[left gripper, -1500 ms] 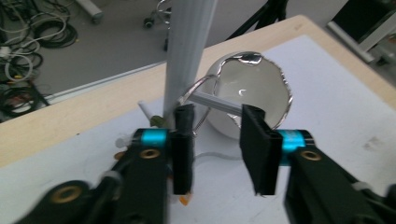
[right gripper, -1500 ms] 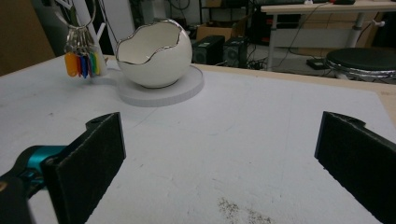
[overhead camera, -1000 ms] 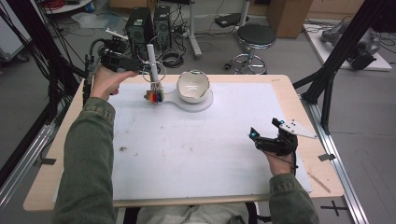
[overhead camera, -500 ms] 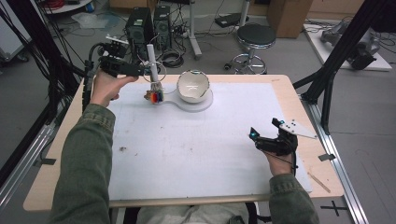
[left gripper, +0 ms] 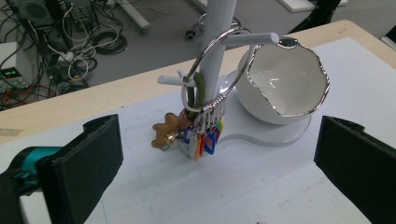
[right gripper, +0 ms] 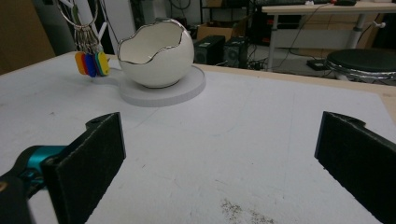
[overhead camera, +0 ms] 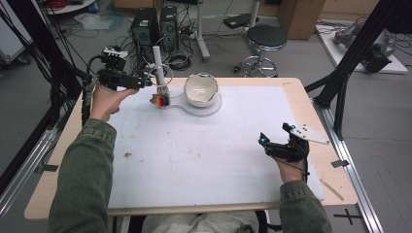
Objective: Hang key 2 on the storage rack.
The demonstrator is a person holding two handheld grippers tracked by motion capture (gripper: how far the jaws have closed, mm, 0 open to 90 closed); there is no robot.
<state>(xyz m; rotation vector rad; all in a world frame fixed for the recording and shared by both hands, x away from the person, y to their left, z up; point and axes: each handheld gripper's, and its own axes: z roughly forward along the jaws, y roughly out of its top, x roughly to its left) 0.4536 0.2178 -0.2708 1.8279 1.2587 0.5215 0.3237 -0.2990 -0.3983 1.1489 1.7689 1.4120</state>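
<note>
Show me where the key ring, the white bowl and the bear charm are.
key ring [left gripper: 219, 70], left gripper view, metal loop.
white bowl [left gripper: 285, 88], left gripper view, inner wall.
bear charm [left gripper: 164, 131], left gripper view, body.

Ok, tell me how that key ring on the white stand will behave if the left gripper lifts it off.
The key ring is thin metal wire, so probably stiff and light. Its coloured tags and small bear charm hang loose below and would likely swing and bunch. The slim white stand might wobble if the ring snags its peg.

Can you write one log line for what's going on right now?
left gripper: open, near key ring hanging on stand | right gripper: open, idle | bowl: empty
</note>
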